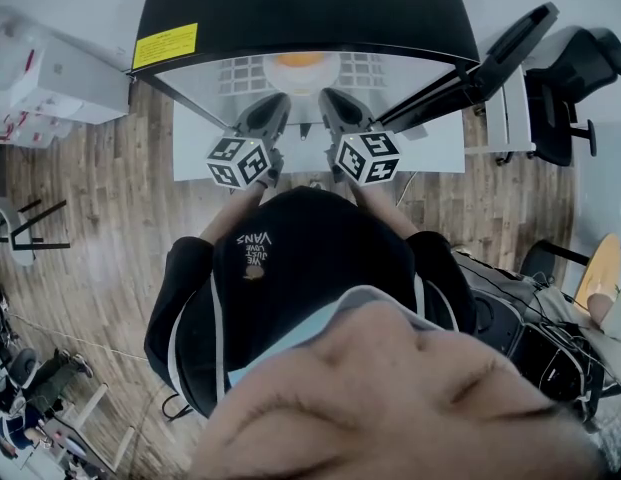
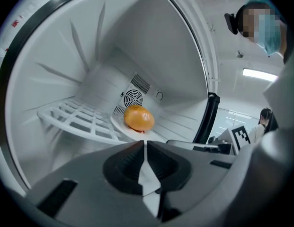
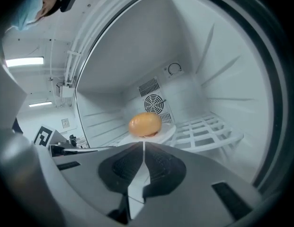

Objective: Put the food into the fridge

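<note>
While you stand facing the open fridge (image 1: 290, 8), both tools are raised side by side at its mouth and point into the white cavity. Your left tool (image 1: 274, 108) (image 2: 144, 148) is closed: in the left gripper view its two jaws meet along a thin seam with nothing caught between them. Your right tool (image 1: 335, 104) (image 3: 143, 148) is closed the same way, jaws together and empty, just beside the left one. Each gripper view catches the other tool's marker cube at its edge.

You will find the food (image 1: 300, 60) (image 2: 138, 118) (image 3: 145, 125), a round orange-brown piece, already inside the fridge. It sits on a white plate (image 2: 119, 126) (image 3: 167, 130), and the plate rests on the white grid shelf (image 1: 240, 73) (image 2: 75, 119) (image 3: 203, 126) near the middle of the cavity. Behind the food, on the back wall, is a round fan vent (image 2: 132, 98) (image 3: 155, 103). Neither of your tools touches the food or the plate; both lie beyond the jaw tips, deeper in the cavity.

From the head view you can see that the fridge has a black top with a yellow label (image 1: 165, 45) near its left corner. Its door (image 1: 510, 48) stands swung open on your right. Past the door is a black office chair (image 1: 580, 78), and a wooden floor (image 1: 110, 198) spreads around you.
</note>
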`<action>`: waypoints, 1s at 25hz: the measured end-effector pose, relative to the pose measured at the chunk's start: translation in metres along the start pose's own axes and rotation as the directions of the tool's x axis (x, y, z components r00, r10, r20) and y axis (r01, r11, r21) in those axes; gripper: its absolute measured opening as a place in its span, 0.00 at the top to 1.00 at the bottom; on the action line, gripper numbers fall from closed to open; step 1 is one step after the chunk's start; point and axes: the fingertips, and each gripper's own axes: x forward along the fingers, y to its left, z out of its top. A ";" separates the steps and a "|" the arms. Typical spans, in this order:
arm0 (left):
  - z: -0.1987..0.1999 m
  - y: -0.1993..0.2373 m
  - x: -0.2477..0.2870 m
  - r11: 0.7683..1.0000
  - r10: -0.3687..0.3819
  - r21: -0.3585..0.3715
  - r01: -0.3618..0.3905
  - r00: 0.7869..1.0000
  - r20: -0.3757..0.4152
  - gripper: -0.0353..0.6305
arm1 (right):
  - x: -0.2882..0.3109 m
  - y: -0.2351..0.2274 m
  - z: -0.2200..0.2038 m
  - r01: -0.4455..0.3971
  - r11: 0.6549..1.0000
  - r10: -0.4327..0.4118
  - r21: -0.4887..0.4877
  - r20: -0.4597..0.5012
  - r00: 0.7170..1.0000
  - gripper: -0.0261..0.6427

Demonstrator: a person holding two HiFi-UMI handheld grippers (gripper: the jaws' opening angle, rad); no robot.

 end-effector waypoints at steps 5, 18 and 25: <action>0.002 0.002 0.004 1.000 -0.002 -0.007 0.002 1.000 0.000 0.90 | 0.004 -0.005 0.003 0.002 1.000 -0.002 0.000 -0.002 1.000 0.93; 0.005 0.004 0.006 0.999 -0.013 -0.043 0.015 0.999 0.033 0.90 | 0.006 -0.011 0.006 0.006 1.000 -0.006 0.017 0.006 1.000 0.93; 0.003 0.004 0.003 0.999 -0.008 -0.044 0.009 1.000 0.029 0.90 | 0.004 -0.010 0.007 0.010 1.000 -0.010 0.022 0.015 1.000 0.93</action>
